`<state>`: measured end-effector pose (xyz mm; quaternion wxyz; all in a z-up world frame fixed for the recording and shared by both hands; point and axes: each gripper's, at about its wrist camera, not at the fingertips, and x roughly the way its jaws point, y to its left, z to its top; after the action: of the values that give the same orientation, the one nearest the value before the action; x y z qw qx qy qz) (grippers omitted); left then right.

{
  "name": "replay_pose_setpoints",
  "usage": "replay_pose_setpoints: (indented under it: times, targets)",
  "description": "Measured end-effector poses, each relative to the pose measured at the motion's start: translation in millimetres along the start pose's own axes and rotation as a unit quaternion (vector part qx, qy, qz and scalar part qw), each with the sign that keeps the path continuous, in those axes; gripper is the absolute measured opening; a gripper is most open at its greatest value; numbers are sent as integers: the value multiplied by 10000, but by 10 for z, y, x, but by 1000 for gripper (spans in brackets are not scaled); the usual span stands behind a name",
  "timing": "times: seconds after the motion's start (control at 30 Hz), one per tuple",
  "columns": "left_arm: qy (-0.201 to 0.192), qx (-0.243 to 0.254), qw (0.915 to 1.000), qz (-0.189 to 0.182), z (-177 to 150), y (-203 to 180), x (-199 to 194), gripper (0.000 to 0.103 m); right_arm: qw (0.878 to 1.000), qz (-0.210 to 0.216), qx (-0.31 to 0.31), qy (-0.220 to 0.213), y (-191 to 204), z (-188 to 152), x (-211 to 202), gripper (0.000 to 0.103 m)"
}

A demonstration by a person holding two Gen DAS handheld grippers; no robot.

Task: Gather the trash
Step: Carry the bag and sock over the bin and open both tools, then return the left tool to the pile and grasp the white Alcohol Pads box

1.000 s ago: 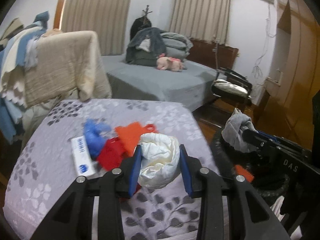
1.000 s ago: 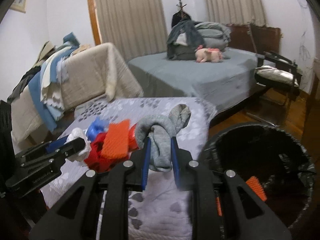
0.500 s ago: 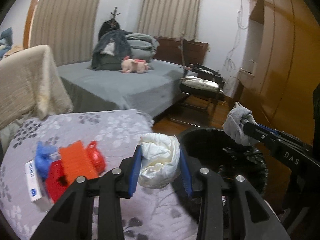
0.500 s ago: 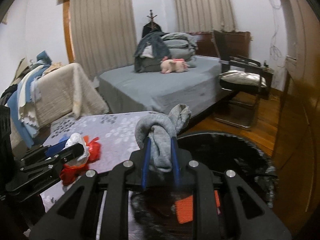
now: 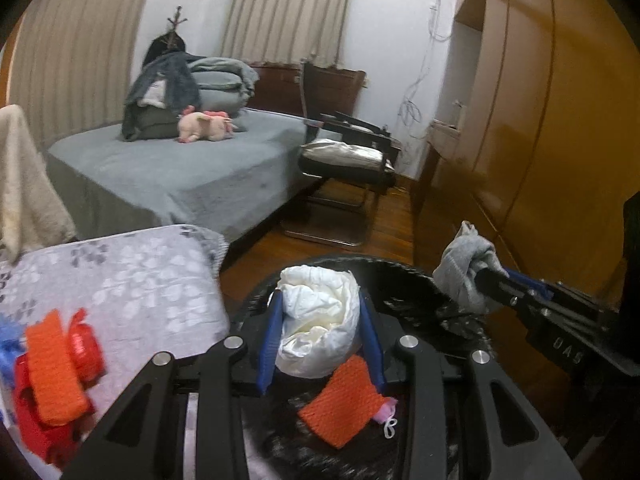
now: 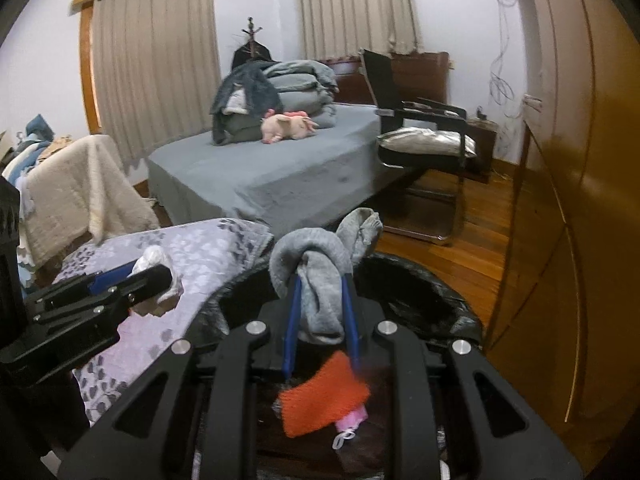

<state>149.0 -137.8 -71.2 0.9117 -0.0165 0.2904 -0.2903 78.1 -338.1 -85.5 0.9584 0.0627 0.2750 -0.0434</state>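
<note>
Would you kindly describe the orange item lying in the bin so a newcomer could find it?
Find the black-lined bin beside the patterned bed. On its bottom lies a flat orange knitted cloth, above a small pink scrap; it is the bin's only orange piece.

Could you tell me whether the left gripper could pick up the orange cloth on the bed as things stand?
Probably not: the left gripper is shut on a white wad over the bin, so the orange cloth must wait.

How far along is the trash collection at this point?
Done: an orange knit piece and a pink scrap lie in the black-lined bin. In hand: the left gripper holds a white wad, the right gripper a grey sock, both over the bin. Left: red and orange items on the bedspread.
</note>
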Motion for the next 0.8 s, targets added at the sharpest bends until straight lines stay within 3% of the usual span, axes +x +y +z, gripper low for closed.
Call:
replay_pose_setpoints:
  times: [0.27, 0.37, 0.4, 0.57, 0.63, 0.67, 0.8]
  targets:
    - [240, 32, 9991, -354, -33, -224, 394, 37, 9995, -246, 91, 185, -248, -142, 123, 21]
    - [306, 41, 9986, -419, -43, -254, 497, 47, 9990, -377, 87, 232, -325, -193, 160, 25]
    - [314, 36, 9986, -420, -46, -256, 511, 56, 9988, -411, 82, 252, -345, -213, 170, 32]
    - [261, -57, 9993, -278, -43, -165, 442, 68, 9981, -544, 134, 242, -390, -269, 145, 55]
    - [195, -81, 9997, -143, -17, -95, 371, 76, 9979, -590, 180, 194, -412, -270, 122, 85]
    - [154, -86, 9998, -58, -13, -58, 321, 82, 9977, -620, 219, 159, -399, -265, 95, 92]
    - [-62, -38, 9994, 333, 26, 126, 83, 94, 9981, -511, 306, 164, -331, -216, 58, 97]
